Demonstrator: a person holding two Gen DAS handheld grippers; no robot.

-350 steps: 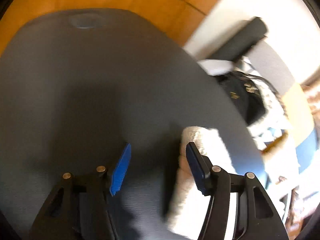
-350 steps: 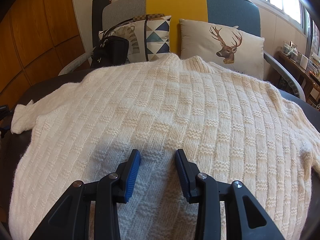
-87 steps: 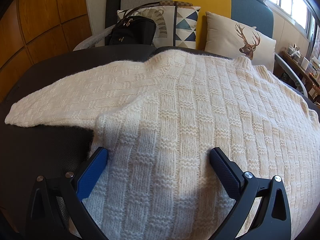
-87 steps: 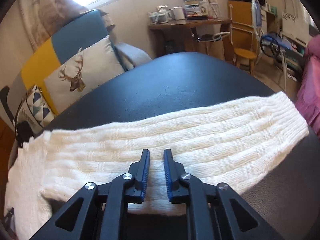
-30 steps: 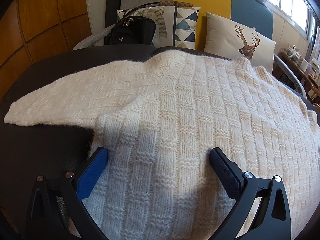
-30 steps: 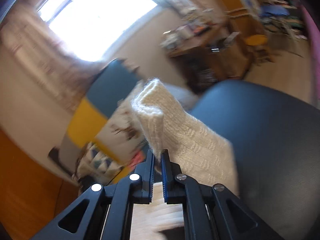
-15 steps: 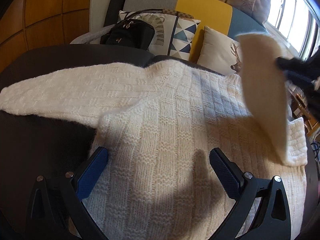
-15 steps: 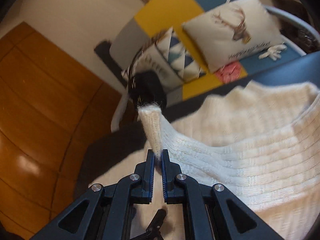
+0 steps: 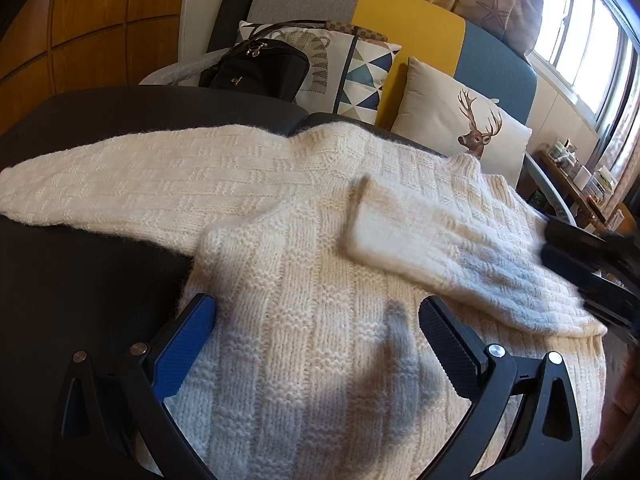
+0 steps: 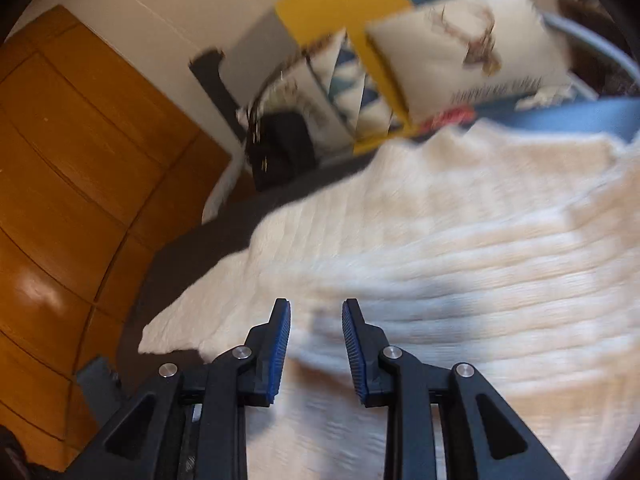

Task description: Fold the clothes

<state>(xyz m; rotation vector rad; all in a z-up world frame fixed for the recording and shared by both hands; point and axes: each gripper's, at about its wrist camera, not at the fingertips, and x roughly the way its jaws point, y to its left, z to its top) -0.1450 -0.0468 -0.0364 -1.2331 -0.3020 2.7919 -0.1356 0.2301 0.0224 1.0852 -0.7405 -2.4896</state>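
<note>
Sleeve (image 9: 452, 256) now folded across sweater (image 9: 304, 352), released

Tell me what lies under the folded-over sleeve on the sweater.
The folded sleeve rests across the cream knit sweater, on its chest area. The knit directly beneath it is covered, so any creases there cannot be seen. The black table lies below the sweater.

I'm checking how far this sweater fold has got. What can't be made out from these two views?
- Sweater hem: cut off by the lower edge of the left wrist view, behind the left tongs.
- Right wrist view: motion blur smears the knit and the deer cushion.
- Right tongs: only a blurred dark shape at the right edge of the left wrist view.
</note>
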